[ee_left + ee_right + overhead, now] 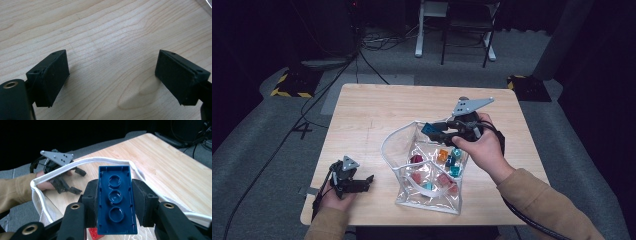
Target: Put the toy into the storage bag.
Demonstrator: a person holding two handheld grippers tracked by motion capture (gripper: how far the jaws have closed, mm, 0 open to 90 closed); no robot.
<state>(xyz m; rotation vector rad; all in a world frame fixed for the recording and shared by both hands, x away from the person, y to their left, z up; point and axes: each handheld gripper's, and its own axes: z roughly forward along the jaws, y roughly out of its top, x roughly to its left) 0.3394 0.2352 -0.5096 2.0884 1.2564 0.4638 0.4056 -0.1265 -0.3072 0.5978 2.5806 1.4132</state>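
- Above the open mouth of the clear bag (428, 197), the right gripper (435, 130) has its fingers (91, 197) clamped on the long sides of a dark blue brick (116, 200), underside facing the camera.
- The bag's white rim (75, 166) lies just beyond the brick; coloured bricks (451, 162) already lie inside.
- Near the surface's (377, 110) front edge, the left gripper (362, 184) rests with fingers (50, 77) wide and empty, well apart from the bag.
- Risk: nobody is holding the floppy rim, so the brick may catch it, fold the opening shut and land outside.
- Risk: a tilted release could bounce it off the pile.
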